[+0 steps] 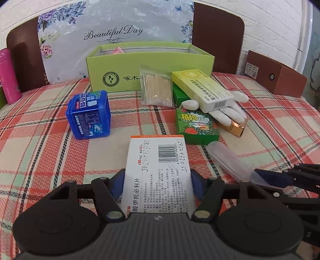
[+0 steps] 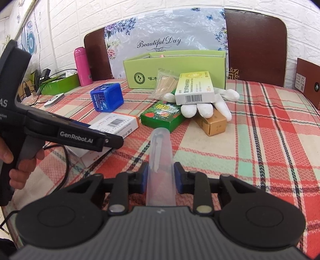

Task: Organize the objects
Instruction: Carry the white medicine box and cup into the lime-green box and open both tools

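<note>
Left gripper (image 1: 158,180) pinches a white medicine box (image 1: 158,170) marked "50mg", barcode up, above the plaid tablecloth (image 1: 50,160). Right gripper (image 2: 161,176) clamps a clear plastic tube (image 2: 161,152); "GenRobot.AI" shows at its 9 o'clock. At 12 o'clock stands the green Woodpecker box (image 1: 150,66) below a "Beautiful Day" board (image 1: 114,33).

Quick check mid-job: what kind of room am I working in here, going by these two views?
Probably a home dining or living area: a table under a plaid tablecloth, brown chair backs against a white brick-pattern wall, and household clutter like medicine boxes and a pink thermos.
</note>
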A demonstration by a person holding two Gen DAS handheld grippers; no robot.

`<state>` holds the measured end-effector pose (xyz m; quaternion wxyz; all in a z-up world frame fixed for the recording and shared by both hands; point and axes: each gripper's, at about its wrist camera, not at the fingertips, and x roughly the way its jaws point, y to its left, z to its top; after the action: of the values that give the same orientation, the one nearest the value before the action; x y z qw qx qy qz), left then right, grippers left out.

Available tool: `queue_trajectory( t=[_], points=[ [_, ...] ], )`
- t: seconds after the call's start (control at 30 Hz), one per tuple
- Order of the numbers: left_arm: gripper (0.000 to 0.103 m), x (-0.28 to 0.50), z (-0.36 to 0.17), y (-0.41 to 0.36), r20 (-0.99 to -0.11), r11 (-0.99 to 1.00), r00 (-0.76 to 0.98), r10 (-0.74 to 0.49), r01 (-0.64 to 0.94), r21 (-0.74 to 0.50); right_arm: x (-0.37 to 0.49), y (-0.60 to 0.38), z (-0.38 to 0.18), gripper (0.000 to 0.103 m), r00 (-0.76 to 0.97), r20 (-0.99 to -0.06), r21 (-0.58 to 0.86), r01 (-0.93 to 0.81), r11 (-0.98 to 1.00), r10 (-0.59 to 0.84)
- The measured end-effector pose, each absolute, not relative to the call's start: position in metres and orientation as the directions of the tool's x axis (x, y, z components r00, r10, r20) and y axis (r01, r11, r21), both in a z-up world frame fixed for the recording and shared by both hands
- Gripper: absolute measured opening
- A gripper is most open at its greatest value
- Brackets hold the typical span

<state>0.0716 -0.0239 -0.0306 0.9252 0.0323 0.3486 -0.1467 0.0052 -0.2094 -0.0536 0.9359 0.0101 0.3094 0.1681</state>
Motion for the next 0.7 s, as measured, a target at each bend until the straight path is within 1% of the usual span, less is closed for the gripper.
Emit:
queue_trajectory(
  t=[0.13,0.4,0.53,0.7],
  points=[
    [0.069,0.068,-0.015,-0.021,-0.623,0.948,0.73,-0.281,0.312,-0.062,0.004,-0.212,-0.046,0.026,0.753,-0.558,0.155,-0.319,0.935,0.349],
    [0.069,0.074,0.025,-0.019,-0.54,0.939,0.781,-0.314,0.34,-0.054,0.022,-0.226,-0.004,0.027,0.791,-0.466,0.191,-0.346,0.918,0.396],
    [0.069,0.088,0.046,-0.019,-0.496,0.939,0.807,-0.322,0.338,-0.06,0.044,-0.234,0.022,0.027,0.819,-0.414,0.179,-0.356,0.917,0.398],
    [0.069,0.109,0.068,-0.026,-0.449,0.939,0.833,-0.324,0.342,-0.043,0.081,-0.243,0.047,0.027,0.837,-0.383,0.157,-0.357,0.921,0.39]
  ],
)
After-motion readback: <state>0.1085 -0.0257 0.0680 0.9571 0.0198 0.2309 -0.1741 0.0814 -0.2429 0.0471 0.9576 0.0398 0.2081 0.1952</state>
